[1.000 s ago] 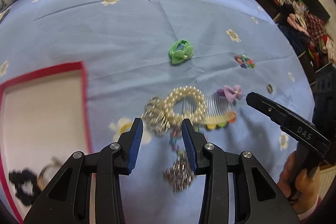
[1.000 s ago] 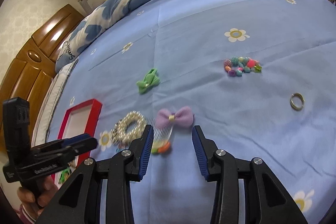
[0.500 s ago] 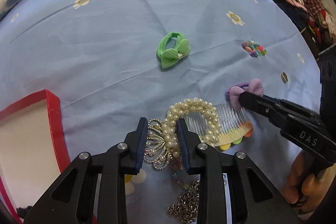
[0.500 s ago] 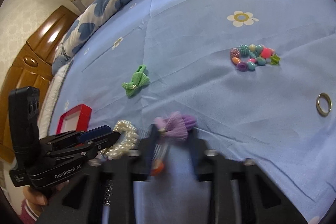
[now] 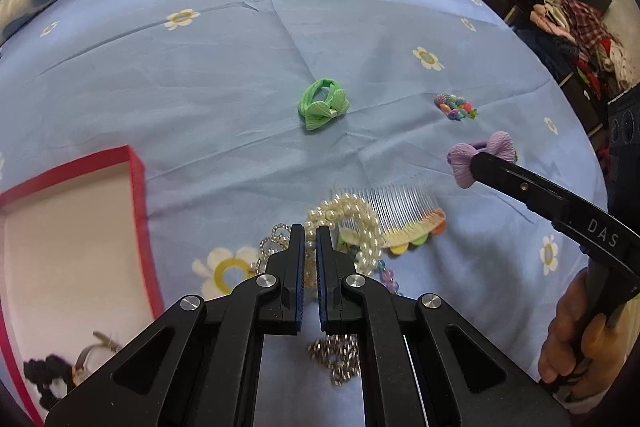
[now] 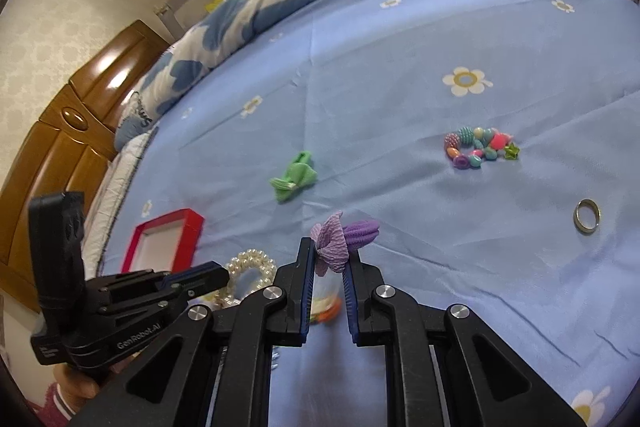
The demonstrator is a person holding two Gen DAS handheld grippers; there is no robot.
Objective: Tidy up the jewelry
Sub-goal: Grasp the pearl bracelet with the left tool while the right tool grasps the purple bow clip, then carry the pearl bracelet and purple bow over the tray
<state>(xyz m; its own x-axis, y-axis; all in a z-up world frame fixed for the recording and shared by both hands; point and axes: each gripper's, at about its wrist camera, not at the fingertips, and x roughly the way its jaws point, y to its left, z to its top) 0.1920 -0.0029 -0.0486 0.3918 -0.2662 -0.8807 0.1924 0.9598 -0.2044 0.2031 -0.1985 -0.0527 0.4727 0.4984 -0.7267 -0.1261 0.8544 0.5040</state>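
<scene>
On the left of the bed sheet (image 5: 224,79) lies the red box (image 5: 136,187), with a dark hair tie (image 5: 44,373) already inside it. Just right of the box sits the tangle: a pearl bracelet (image 5: 352,215) lying over a rhinestone piece (image 5: 276,239), a clear comb (image 5: 396,211) and a metal chain (image 5: 340,359). The left claw (image 5: 309,239) is clamped on the near side of the pearl loop, so the loop runs straight out ahead of its tips. Pearls are hard and smooth, light, strung on something that flexes, so they may roll in the pads. A pinch across a single strand, as here, looks the safest hold, though the strand may drag its neighbours along; whether it is hooked on the rhinestone piece I cannot tell.

Further right, the right claw (image 6: 330,259) has its jaws closing on the purple bow (image 6: 340,239), pinching one wing while the rest sticks out past the tips. The bow is soft crinkled cloth, almost weightless and forgiving. Beyond lie a green bow (image 6: 294,181), a bead bracelet (image 6: 478,147) and a ring (image 6: 587,215), all well apart.
</scene>
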